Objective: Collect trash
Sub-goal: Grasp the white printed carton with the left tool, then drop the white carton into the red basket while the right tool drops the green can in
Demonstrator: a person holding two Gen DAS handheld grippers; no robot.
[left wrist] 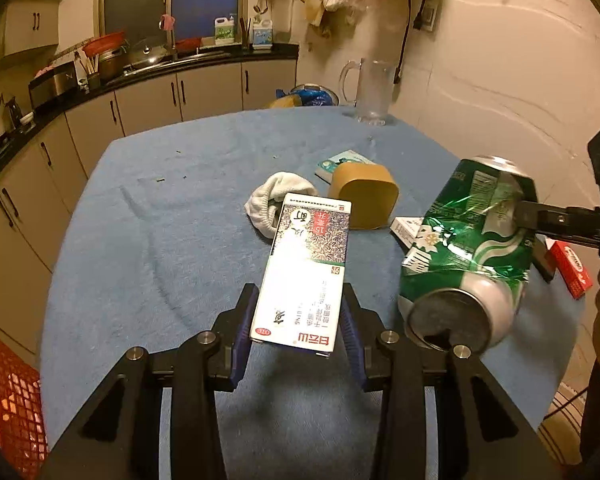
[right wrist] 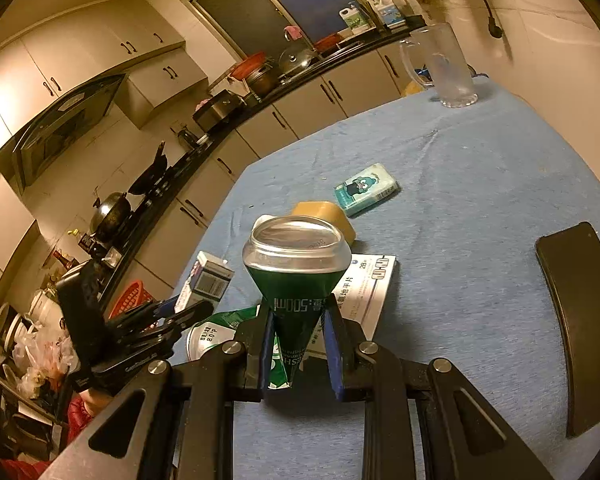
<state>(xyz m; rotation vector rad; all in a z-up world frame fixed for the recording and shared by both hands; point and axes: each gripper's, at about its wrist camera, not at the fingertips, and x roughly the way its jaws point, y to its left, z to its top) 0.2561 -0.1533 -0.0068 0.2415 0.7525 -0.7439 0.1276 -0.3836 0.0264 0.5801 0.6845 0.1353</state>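
Trash items in hand, both sides: left hand-held gripper (left wrist: pixel 298 326) closed onto a white medicine box (left wrist: pixel 305 272) with red and patterned print, blue pads pressing its long sides, box raised above the surface (left wrist: pixel 140 240). Right hand-held gripper (right wrist: pixel 298 350) closed onto a crushed green can (right wrist: pixel 296 272), pinched at its flattened middle, silver base pointing away from the camera. In the left wrist view the same can (left wrist: pixel 466 252) sits just right of the medicine box, opening toward the camera, gripper fingers (left wrist: pixel 540 220) reaching in from the right.

Landmark: tan square container (left wrist: pixel 364 196), lying on its side on the blue-covered surface.
- White sock (left wrist: pixel 274 200), bunched, just left of the container, partly behind the medicine box.
- Teal tissue pack (right wrist: pixel 366 188) with cartoon print, just behind the container.
- White flat box with blue print (right wrist: pixel 370 288), in front of the container, partly under the can.
- Red small box (left wrist: pixel 572 272), well right of the container, past the can.
- Clear glass pitcher (left wrist: pixel 370 92), far behind the container at the surface's back edge.
- Black curved object (right wrist: pixel 580 320), well right of the container in the right wrist view.
- Red-orange crate (left wrist: pixel 4 392), off the surface, low and far left of the container.
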